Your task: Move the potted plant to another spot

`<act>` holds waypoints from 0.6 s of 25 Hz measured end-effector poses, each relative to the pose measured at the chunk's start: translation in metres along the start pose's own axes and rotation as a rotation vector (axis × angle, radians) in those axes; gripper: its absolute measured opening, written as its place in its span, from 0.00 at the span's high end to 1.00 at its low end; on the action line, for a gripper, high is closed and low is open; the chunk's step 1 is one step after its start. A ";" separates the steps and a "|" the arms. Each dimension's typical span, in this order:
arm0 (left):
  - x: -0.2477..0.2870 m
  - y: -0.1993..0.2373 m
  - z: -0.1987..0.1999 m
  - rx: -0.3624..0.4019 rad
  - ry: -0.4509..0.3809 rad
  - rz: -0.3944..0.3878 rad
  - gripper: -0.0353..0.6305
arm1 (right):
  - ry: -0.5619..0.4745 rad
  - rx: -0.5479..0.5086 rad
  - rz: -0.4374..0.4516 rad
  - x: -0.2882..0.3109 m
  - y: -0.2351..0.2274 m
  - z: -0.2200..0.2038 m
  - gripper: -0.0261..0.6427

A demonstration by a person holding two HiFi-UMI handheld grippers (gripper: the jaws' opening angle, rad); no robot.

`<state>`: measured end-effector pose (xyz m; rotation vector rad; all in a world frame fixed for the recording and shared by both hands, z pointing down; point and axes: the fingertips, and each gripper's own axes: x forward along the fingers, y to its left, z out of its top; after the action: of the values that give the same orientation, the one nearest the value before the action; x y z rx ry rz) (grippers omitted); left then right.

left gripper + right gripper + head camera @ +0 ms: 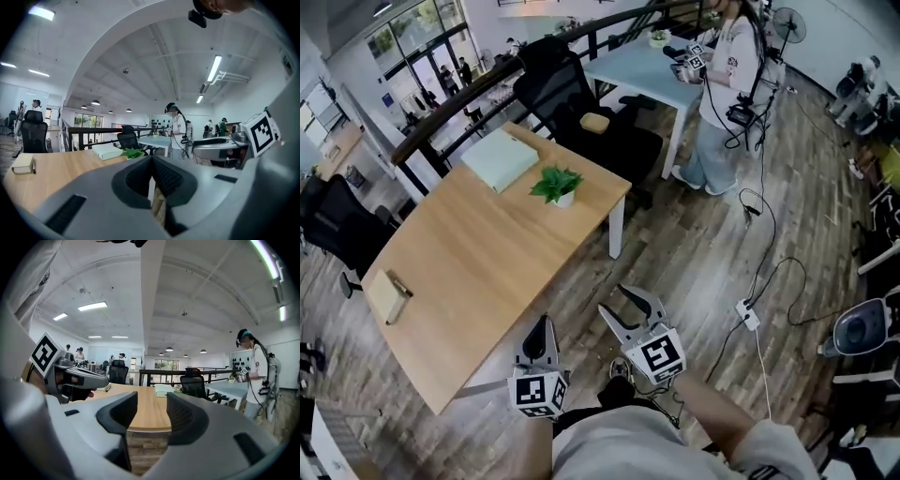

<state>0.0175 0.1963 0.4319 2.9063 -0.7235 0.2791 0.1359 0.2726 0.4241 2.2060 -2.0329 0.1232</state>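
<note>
Potted plant [557, 185] stood near the far right corner of the wooden bench [469, 272], just beside a pale green box [501, 157], and both grippers were well apart from it. Left gripper [541, 325] hung off the bench's near edge, its fingers [136, 176] pressed together on nothing. Right gripper [623, 298] was beside it over the plank floor [703, 253], fingers [187, 416] spread and empty.

Head view: steeply down. Left gripper view, right gripper view: level, toward wooden table [478, 272]; all share it.
</note>
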 end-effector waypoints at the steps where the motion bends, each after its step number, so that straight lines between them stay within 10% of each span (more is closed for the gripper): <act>1: 0.012 0.001 -0.001 0.000 0.006 -0.005 0.93 | 0.004 0.003 -0.005 0.007 -0.009 -0.002 0.66; 15: 0.137 0.069 -0.011 -0.027 0.076 -0.072 0.93 | 0.060 -0.018 -0.036 0.117 -0.069 -0.024 0.63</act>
<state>0.1022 0.0756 0.4770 2.8714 -0.6049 0.3671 0.2154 0.1667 0.4628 2.1998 -1.9539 0.1644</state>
